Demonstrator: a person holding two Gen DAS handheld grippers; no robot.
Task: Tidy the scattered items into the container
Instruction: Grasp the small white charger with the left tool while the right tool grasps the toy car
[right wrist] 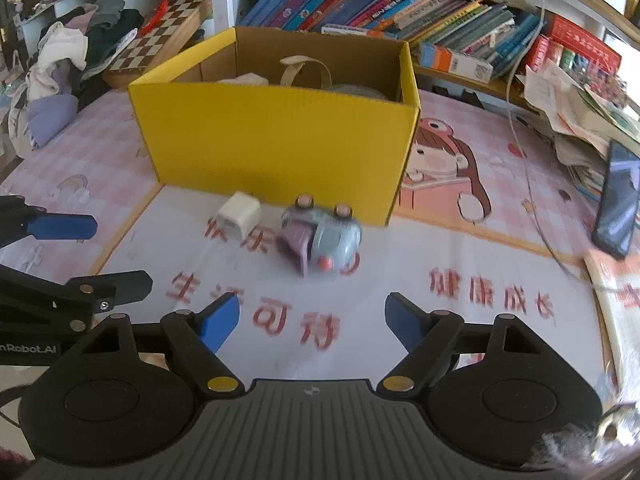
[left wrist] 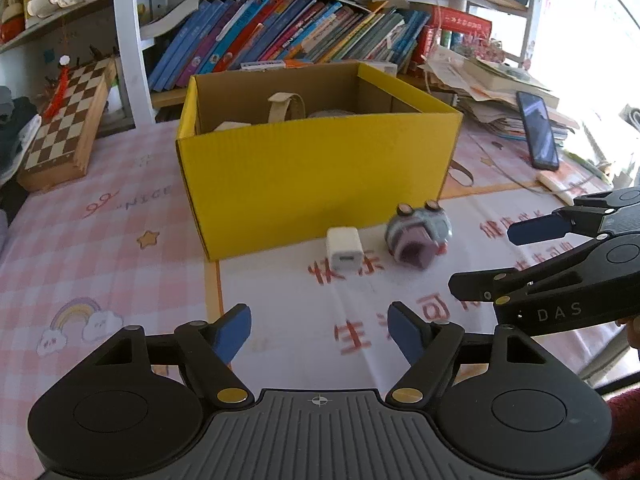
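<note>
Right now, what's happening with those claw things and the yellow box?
A person is tidying up with a gripper in each hand. The left gripper and right gripper both hover over the table with jaws open, holding nothing. A white charger and a small toy lie in front of the yellow box, close together, not yet picked up. A few things, including a beige strap, are already inside the box.

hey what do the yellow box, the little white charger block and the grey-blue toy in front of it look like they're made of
Yellow box: corrugated cardboard, matte yellow outside, bare brown inside; fine ribbing shows on the walls.
White charger block: probably hard plastic, smooth, with rounded edges and a moulded port.
Grey-blue toy: probably plastic or soft vinyl, with a rounded smooth body and purple part; blur leaves this uncertain.
</note>
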